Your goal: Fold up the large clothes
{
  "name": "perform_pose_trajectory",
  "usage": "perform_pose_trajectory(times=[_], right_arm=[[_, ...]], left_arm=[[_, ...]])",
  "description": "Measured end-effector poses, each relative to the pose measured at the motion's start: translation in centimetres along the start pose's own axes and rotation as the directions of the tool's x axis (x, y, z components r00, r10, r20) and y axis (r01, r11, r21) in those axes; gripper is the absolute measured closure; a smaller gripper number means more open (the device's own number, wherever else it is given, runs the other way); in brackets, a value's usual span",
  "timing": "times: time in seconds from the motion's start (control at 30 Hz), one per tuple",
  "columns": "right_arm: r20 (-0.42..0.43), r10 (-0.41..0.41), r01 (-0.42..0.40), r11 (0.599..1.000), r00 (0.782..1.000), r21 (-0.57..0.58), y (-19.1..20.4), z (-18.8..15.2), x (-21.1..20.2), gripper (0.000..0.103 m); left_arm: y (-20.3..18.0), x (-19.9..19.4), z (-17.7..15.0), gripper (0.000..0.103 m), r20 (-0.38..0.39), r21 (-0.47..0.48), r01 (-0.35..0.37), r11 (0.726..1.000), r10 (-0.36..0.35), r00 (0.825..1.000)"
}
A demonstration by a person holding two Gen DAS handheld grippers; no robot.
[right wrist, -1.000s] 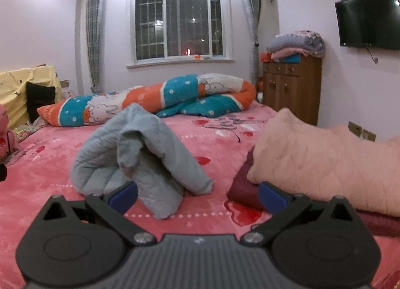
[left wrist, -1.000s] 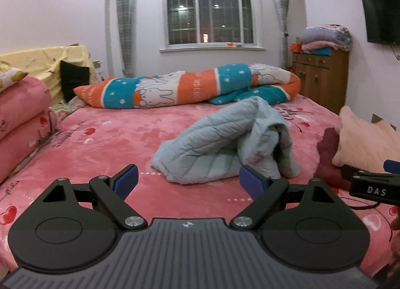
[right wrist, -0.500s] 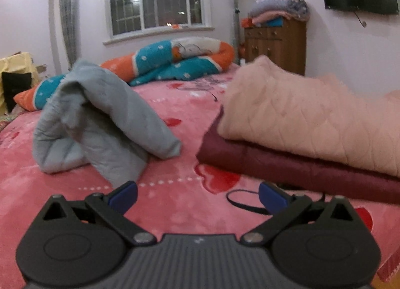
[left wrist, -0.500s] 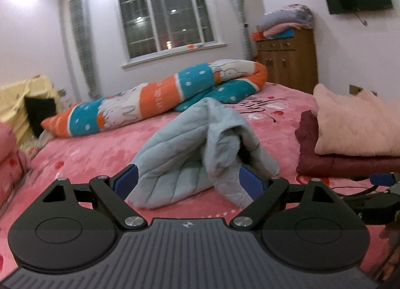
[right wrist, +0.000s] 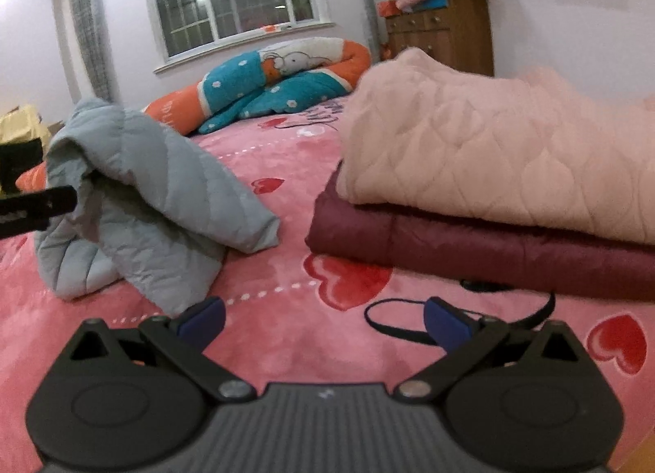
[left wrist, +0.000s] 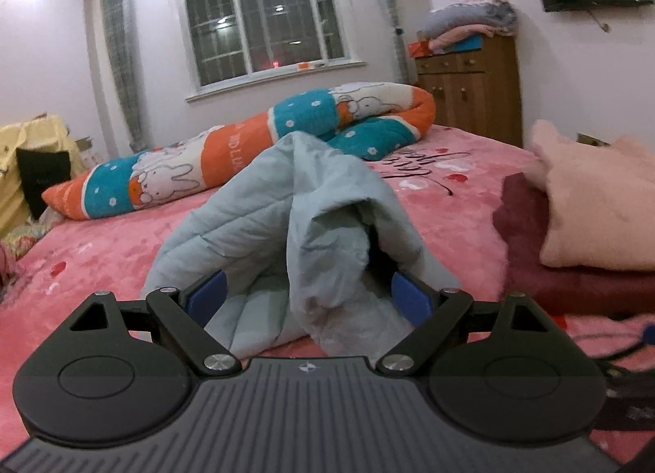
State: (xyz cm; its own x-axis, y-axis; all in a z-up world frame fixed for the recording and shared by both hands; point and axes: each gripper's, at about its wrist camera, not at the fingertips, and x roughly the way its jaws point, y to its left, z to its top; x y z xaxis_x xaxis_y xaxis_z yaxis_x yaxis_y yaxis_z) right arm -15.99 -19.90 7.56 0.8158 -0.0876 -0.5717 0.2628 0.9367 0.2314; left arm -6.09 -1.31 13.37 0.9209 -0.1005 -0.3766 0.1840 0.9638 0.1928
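Observation:
A crumpled light grey-blue quilted garment (left wrist: 286,227) lies heaped on the pink bed (left wrist: 102,252). My left gripper (left wrist: 309,299) is open, its blue pads (left wrist: 206,297) on either side of the garment's near hanging fold, not closed on it. The garment also shows in the right wrist view (right wrist: 155,194), at the left. My right gripper (right wrist: 323,323) is open and empty, low over the bedspread (right wrist: 286,334), right of the garment. The left gripper's body (right wrist: 28,203) shows at the left edge there.
A folded peach quilted piece (right wrist: 491,154) lies on a folded maroon one (right wrist: 491,252) at the right. A black cord (right wrist: 393,325) lies by my right gripper. A rolled orange and teal duvet (left wrist: 254,145) lies at the back. A wooden cabinet (left wrist: 470,92) stands right.
Both grippers have moved forward and lower towards the bed. The left one has come up to the grey garment, whose fold now sits between its open fingers. The right one has swung rightwards.

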Motion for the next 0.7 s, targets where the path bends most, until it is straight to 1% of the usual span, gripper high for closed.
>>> perform_pose_trajectory(times=[0.1,0.27,0.3,0.33,0.37,0.43,0.53,0.57,0.63,0.7], right_arm=[[-0.020,0.007,-0.006,0.999,1.000,0.038,-0.5,0.0,0.6,0.001],[-0.038,0.016,-0.014,0.997,0.999,0.073,-1.0,0.2,1.1,0.001],[-0.041,0.018,-0.015,0.997,0.999,0.077,-1.1,0.3,1.2,0.001],[-0.043,0.022,-0.018,0.996,0.999,0.084,-1.1,0.3,1.3,0.001],[-0.047,0.027,-0.022,0.996,0.999,0.089,-1.1,0.3,1.4,0.001],[-0.054,0.028,-0.023,0.995,0.998,0.096,-1.2,0.3,1.6,0.001],[-0.052,0.021,-0.015,0.995,0.998,0.100,-1.3,0.4,1.8,0.001],[-0.052,0.021,-0.016,0.994,0.998,0.104,-1.4,0.4,1.8,0.001],[-0.054,0.024,-0.018,0.994,0.998,0.111,-1.4,0.4,1.9,0.001],[-0.056,0.031,-0.024,0.992,0.998,0.121,-1.5,0.5,2.0,0.001]], left_arm=[[0.4,2.2,0.1,0.000,0.002,-0.064,0.004,0.998,-0.004,1.000],[0.4,4.9,0.4,0.000,0.022,-0.096,-0.024,0.995,0.026,0.999],[0.4,5.3,0.5,0.004,0.031,-0.100,-0.031,0.994,0.034,0.999],[0.5,5.7,0.5,0.014,0.037,-0.110,-0.030,0.993,0.035,0.999],[0.6,6.1,0.6,0.022,0.035,-0.125,-0.026,0.992,0.031,0.999],[1.0,6.4,0.7,0.055,0.026,-0.150,-0.005,0.989,0.009,1.000],[1.4,5.7,0.9,0.080,0.036,-0.164,0.018,0.986,-0.012,0.999],[1.5,5.4,1.0,0.083,0.041,-0.169,0.027,0.985,-0.020,0.999],[1.6,4.7,1.3,0.093,0.053,-0.174,0.044,0.984,-0.036,0.998],[1.8,3.8,1.7,0.097,0.068,-0.166,0.056,0.985,-0.045,0.997]])
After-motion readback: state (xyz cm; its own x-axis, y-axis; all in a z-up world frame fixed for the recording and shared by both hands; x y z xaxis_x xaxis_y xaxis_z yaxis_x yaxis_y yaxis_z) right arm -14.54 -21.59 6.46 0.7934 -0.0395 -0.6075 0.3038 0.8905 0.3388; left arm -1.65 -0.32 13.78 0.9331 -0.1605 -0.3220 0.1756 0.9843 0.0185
